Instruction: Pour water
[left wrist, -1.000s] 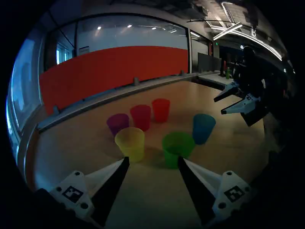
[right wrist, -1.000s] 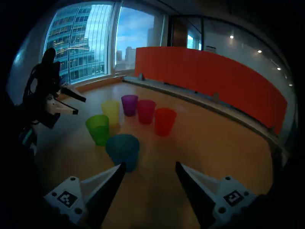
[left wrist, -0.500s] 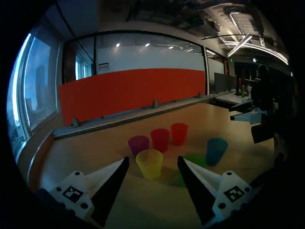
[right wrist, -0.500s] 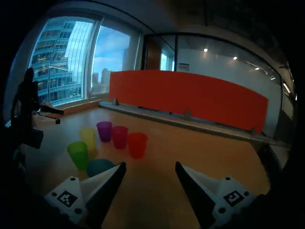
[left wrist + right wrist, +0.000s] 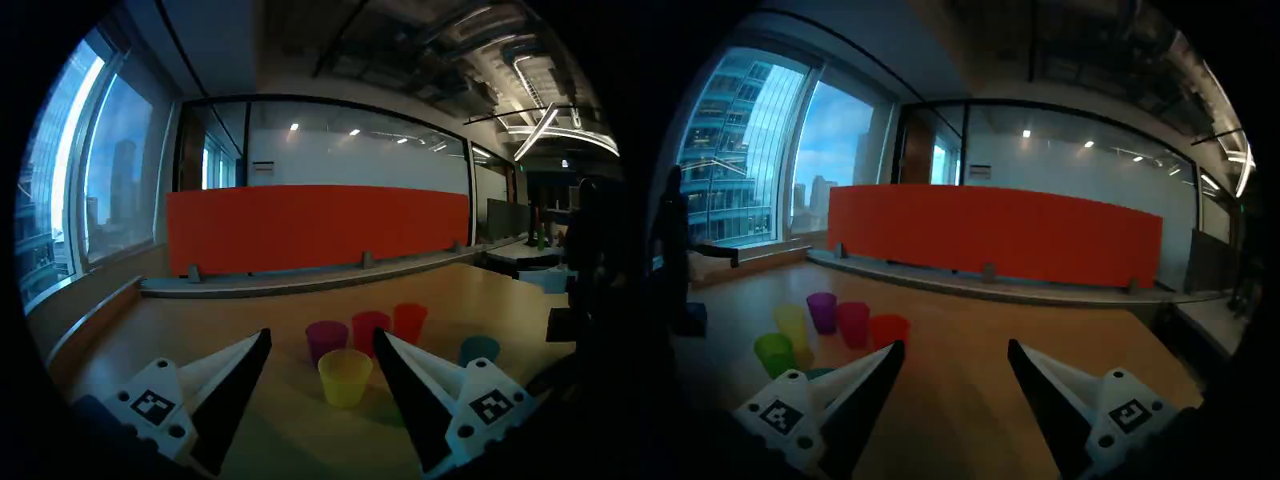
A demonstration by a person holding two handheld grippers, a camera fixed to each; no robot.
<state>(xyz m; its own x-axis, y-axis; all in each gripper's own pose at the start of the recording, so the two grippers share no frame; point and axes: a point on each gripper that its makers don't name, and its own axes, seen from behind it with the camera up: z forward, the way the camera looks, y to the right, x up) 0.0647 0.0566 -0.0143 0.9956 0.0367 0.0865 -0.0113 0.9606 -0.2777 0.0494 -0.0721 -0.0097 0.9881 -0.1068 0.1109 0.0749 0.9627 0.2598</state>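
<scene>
Over the worktop point(image 5: 240, 316), left claw point(image 5: 320, 332): hanging released, gripping nothing, its spread fingers framing the yellow cup point(image 5: 345, 378) beyond their tips.
Right claw point(image 5: 954, 344): gaping wide too, holding nothing, hovering off to the right of the yellow cup.
Yellow cup: standing upright, fronting the cluster.
Purple cup point(image 5: 326, 340): sitting just behind the yellow cup, slightly left.
Pink cup point(image 5: 366, 324), red cup point(image 5: 410, 318): lining up behind the yellow cup, rightward.
Blue cup point(image 5: 478, 349): standing apart, right of the yellow cup.
Orange partition point(image 5: 320, 228): stretching across well beyond the yellow cup.
</scene>
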